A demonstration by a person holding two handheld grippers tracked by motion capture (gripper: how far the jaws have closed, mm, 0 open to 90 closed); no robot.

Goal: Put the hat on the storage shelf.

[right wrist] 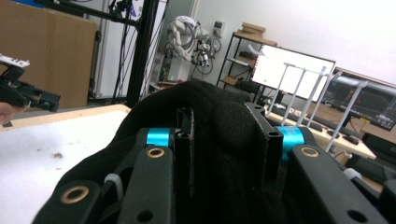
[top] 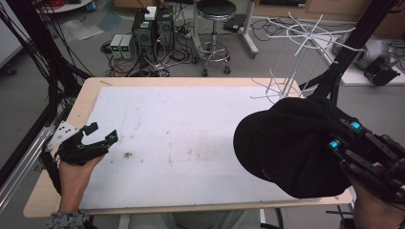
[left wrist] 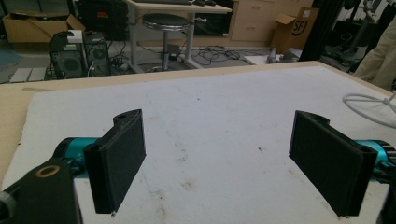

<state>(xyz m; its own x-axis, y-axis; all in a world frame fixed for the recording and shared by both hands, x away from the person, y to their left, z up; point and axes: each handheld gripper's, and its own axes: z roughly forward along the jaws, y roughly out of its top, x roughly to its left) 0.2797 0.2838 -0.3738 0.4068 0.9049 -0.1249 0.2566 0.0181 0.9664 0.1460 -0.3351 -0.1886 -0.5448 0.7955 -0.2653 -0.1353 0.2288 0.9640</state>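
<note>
A black cap (top: 286,148) hangs over the table's right side, brim towards the middle of the table. My right gripper (top: 343,135) is shut on the cap's cloth; in the right gripper view the fabric (right wrist: 215,107) bunches between the two jaws. At the table's left edge my left gripper (top: 102,132) is open, with nothing between its jaws. In the left gripper view the left gripper (left wrist: 219,158) hovers low over the white board (left wrist: 224,102). A white wire hat rack (top: 301,52) stands at the table's back right corner.
The white board (top: 181,124) covers most of the wooden table (top: 86,95) and carries small brown stains. Behind the table are a stool (top: 216,28), computer towers (top: 153,28) and tangled cables. Black frame poles (top: 353,43) rise at the right.
</note>
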